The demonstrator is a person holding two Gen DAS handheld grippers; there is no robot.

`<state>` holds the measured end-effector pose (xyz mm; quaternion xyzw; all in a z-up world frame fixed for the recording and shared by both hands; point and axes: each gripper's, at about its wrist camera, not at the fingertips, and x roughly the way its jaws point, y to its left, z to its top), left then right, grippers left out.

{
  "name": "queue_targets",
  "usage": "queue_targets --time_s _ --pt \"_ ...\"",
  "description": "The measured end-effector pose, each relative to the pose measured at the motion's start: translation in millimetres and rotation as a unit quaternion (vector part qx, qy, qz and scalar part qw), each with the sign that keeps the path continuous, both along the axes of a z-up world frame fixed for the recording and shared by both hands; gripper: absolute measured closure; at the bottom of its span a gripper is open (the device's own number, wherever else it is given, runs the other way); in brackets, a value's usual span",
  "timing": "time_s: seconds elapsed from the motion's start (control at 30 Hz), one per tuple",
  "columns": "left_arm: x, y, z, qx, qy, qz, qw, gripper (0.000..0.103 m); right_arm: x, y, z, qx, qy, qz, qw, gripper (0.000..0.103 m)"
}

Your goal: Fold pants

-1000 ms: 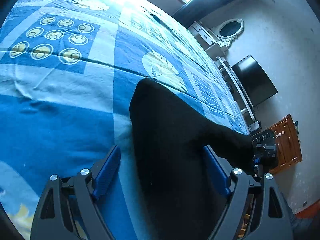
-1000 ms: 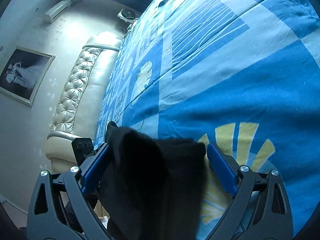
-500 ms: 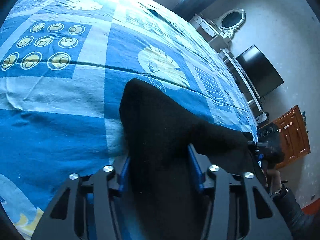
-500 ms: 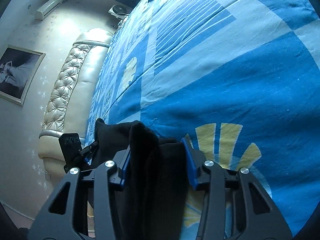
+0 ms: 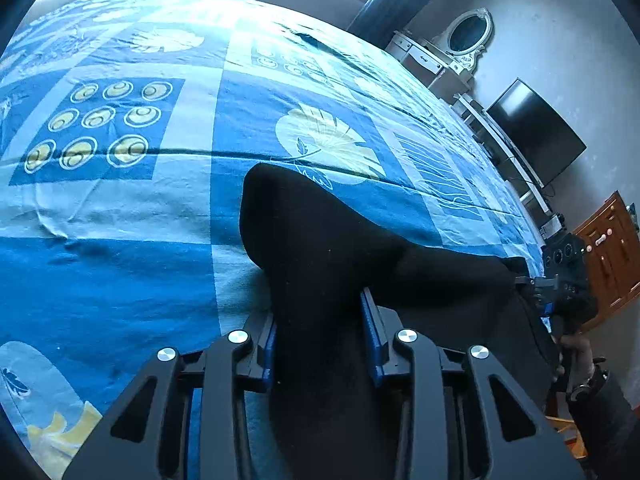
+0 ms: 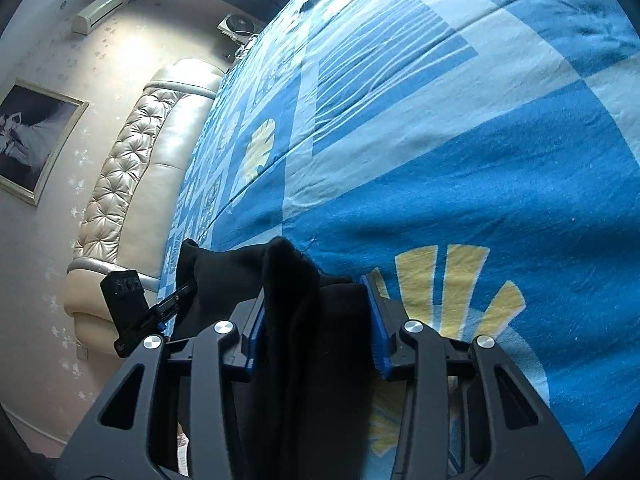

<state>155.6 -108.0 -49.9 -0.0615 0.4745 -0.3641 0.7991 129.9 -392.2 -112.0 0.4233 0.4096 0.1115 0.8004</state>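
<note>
Black pants (image 5: 320,248) lie bunched on the blue patterned bed cover (image 5: 120,280). My left gripper (image 5: 320,320) has its blue pads pressed on a raised fold of the fabric, and its jaws are closing. In the right wrist view, my right gripper (image 6: 314,296) pinches another bunch of the same pants (image 6: 224,276), its jaws also closing on the cloth. The fabric stretches between the two grippers. Each camera sees the other gripper at the far end of the cloth: the right one (image 5: 560,280) and the left one (image 6: 160,312).
The bed cover (image 6: 480,160) spreads wide ahead of both grippers. A padded cream headboard (image 6: 132,184) stands at one end. A television (image 5: 536,132), a white dresser with an oval mirror (image 5: 468,36) and a wooden cabinet (image 5: 612,248) line the wall. A person's hand (image 5: 576,356) holds the right gripper.
Both grippers went from wide open around the pants to pinched on the fabric. The left gripper has risen a little, pulling a fold of cloth up off the bed.
</note>
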Motion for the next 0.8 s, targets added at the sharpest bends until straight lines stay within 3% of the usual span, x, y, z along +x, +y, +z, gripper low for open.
queue_targets --time_s 0.23,0.8 --pt "-3.0 -3.6 7.3 0.013 -0.027 0.009 0.9995 0.075 2.0 2.9 5.7 -0.015 -0.002 0.001 1.000 0.065" --pt "14.2 12.2 13.2 0.007 -0.030 0.032 0.9990 0.078 28.6 17.2 13.9 -0.025 -0.017 0.012 0.999 0.068"
